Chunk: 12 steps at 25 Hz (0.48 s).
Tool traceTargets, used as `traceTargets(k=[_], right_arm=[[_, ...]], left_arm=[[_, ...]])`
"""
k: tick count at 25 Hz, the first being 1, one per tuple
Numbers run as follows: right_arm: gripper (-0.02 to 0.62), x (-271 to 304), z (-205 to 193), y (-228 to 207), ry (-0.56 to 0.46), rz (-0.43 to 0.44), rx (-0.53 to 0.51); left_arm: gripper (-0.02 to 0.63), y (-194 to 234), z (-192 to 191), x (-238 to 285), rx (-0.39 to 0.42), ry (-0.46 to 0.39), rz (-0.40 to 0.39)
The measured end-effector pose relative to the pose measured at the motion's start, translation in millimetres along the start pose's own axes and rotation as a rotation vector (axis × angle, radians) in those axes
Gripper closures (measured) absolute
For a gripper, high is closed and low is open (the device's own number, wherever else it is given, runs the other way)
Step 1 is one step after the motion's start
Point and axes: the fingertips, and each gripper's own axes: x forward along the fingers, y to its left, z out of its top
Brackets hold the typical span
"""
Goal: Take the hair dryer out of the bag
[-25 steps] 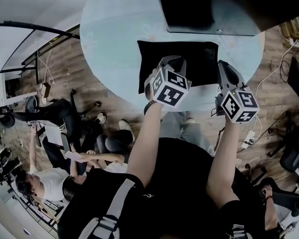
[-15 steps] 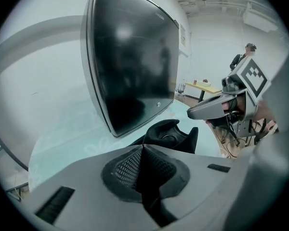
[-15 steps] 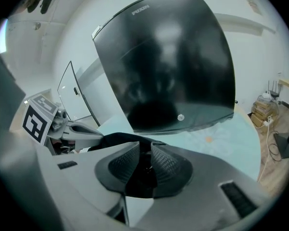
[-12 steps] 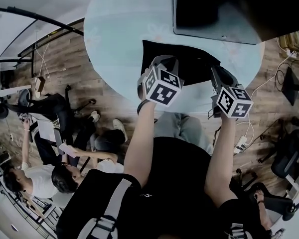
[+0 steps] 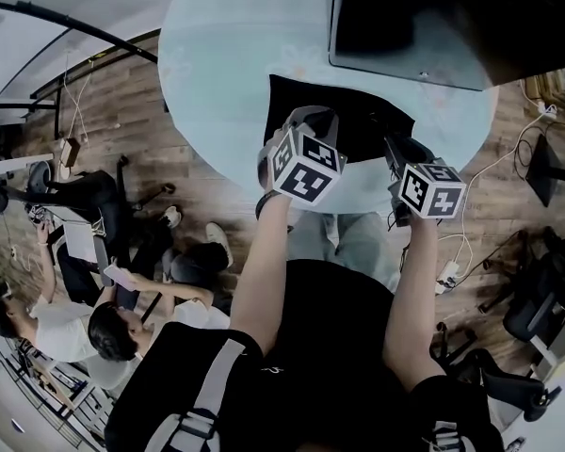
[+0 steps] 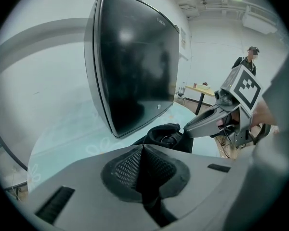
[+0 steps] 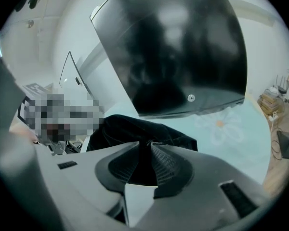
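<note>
A black cloth bag [image 5: 358,111] lies near the front edge of the round pale-blue table [image 5: 226,64]. My left gripper [image 5: 315,113] is over its left part, shut on a fold of the bag's fabric [image 6: 159,131]. In the left gripper view the bag's mouth stands open, and a round rimmed part shows inside it. The hair dryer is otherwise hidden. My right gripper [image 5: 391,144] is at the bag's right end, its tip [image 6: 188,127] close to the mouth. Its jaws [image 7: 147,150] stand apart, with the dark bag [image 7: 135,129] just beyond the gap.
A large dark monitor [image 5: 433,17] stands on the table right behind the bag. Two people [image 5: 94,318] sit on the wooden floor at the left, among chairs. Cables and a power strip [image 5: 447,273] lie on the floor at the right.
My right gripper has come down and inward to the bag's right end. The bag, flat a second ago, is now bunched and raised. My left gripper shifted a little.
</note>
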Motion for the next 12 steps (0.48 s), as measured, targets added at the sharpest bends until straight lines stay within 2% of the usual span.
traceTargets(k=[5,10,11,12], right_arm=[[0.512,10.2,4.2,-9.3,0.008,-0.019,0.011],[0.512,18.7,4.0,-23.5,0.027,-0.052,0.040],[0.507,21.2,3.2,-24.6,0.039,-0.046,0.050],[0.471,24.1,1.7,-25.5,0.053,-0.039,0.059]], left_arm=[[0.594,-12.4,5.8,5.5,0.084,0.011,-0.051],[0.594,-25.0,5.7,11.1,0.108,0.016,-0.124],[0.594,-27.0,5.5,11.9,0.105,0.015,-0.139],[0.594,-28.3,5.5,12.4,0.099,0.011,-0.154]])
